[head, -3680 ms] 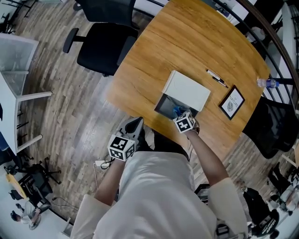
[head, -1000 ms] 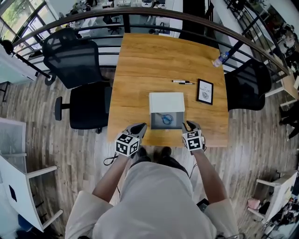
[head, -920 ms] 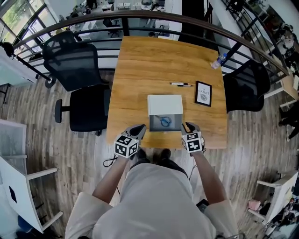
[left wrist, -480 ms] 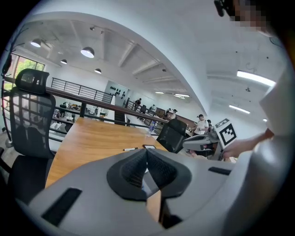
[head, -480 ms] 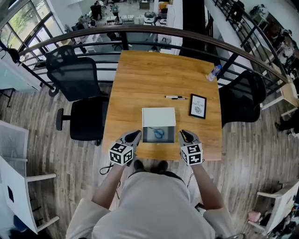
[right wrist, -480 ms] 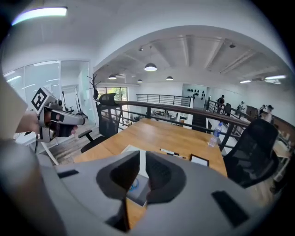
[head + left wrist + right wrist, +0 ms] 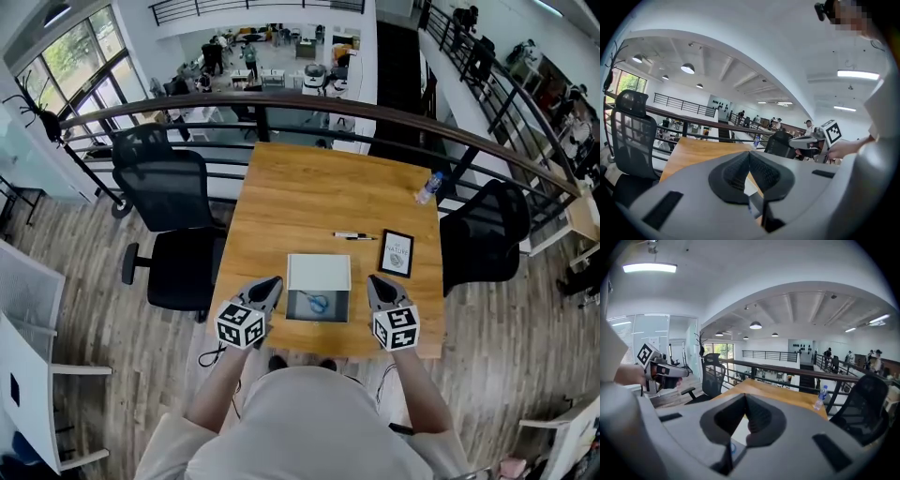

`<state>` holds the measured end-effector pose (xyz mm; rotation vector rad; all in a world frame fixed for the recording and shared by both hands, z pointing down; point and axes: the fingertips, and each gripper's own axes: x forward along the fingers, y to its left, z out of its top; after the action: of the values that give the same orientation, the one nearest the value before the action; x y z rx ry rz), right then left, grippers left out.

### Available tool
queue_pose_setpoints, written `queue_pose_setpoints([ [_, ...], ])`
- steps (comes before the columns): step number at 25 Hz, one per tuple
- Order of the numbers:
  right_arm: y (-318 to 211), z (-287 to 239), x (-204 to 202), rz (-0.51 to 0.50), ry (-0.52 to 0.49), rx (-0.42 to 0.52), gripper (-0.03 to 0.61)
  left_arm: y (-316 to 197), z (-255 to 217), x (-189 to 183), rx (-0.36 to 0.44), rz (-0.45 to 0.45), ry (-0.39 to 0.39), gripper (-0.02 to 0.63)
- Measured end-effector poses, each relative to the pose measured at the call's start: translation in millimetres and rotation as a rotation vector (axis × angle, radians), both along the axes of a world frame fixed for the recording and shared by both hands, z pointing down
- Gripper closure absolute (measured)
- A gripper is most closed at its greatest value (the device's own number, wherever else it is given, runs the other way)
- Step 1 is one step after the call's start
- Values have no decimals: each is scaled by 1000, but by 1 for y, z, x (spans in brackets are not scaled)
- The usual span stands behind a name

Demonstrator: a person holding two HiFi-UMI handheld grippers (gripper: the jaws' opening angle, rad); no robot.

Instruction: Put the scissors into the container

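The container (image 7: 318, 273) is a white box near the front edge of the wooden table (image 7: 319, 202), with its open half facing me. The blue-handled scissors (image 7: 316, 303) lie inside that open half. A blue bit of the scissors (image 7: 732, 447) shows below the jaws in the right gripper view. My left gripper (image 7: 269, 285) hovers just left of the box, shut and empty. My right gripper (image 7: 375, 284) hovers just right of it, its jaws closing to a shut line with nothing between them. Each gripper view shows the other gripper (image 7: 812, 139) (image 7: 665, 371) held level in a hand.
A pen (image 7: 354, 235) and a small framed picture (image 7: 397, 253) lie behind and to the right of the box. A water bottle (image 7: 427, 187) stands at the far right edge. Black office chairs (image 7: 173, 192) (image 7: 480, 239) flank the table, and a railing (image 7: 309, 108) runs behind it.
The right gripper has left the container, where the scissors now lie, and its jaws have come together. Both grippers hang at the near table edge. The head view has lifted and widened.
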<state>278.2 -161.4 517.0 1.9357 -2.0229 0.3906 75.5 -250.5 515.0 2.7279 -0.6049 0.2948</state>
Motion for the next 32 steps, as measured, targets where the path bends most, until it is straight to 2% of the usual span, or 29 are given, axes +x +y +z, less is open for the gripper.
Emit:
queue_pose_setpoints([
  [8, -1, -43, 8, -5, 0, 134, 577, -6, -41, 7, 92, -3, 34, 620],
  [13, 1, -59, 14, 2, 15, 188, 577, -11, -54, 11, 117, -2, 52, 620],
  [32, 1, -71, 9, 18, -5, 220, 577, -8, -65, 14, 117, 5, 92, 620],
])
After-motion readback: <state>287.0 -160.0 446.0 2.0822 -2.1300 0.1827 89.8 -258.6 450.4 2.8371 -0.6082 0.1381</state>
